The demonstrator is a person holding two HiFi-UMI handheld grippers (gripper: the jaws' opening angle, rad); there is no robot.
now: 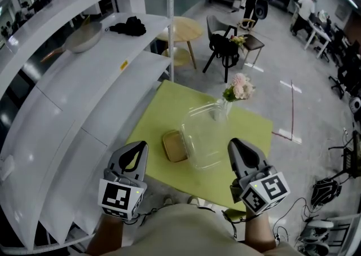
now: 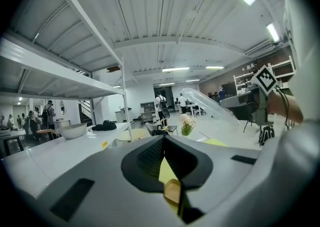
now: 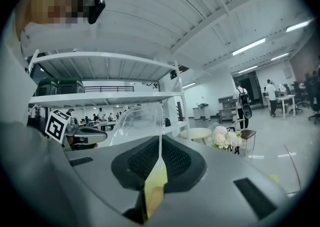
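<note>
A clear plastic container [image 1: 206, 136] lies on a yellow-green table [image 1: 161, 108], with a small tan wooden square [image 1: 175, 145] against its left side. Behind it a glass vase holds pink flowers [image 1: 240, 87]. My left gripper [image 1: 140, 146] hovers at the table's near left edge, just left of the tan square, jaws together and empty. My right gripper [image 1: 233, 143] sits at the container's right side, also shut and empty. In the left gripper view the left gripper [image 2: 164, 143] points past the tan square [image 2: 172, 191]. In the right gripper view the right gripper [image 3: 160, 143] faces the container [image 3: 135, 121].
White shelving [image 1: 84, 85] runs along the left, carrying a pale bowl [image 1: 83, 38] and a black cloth [image 1: 128, 25]. Beyond the table stand a round wooden table [image 1: 183, 28] and a dark chair [image 1: 223, 46]. People stand far back. Cables lie on the floor at right.
</note>
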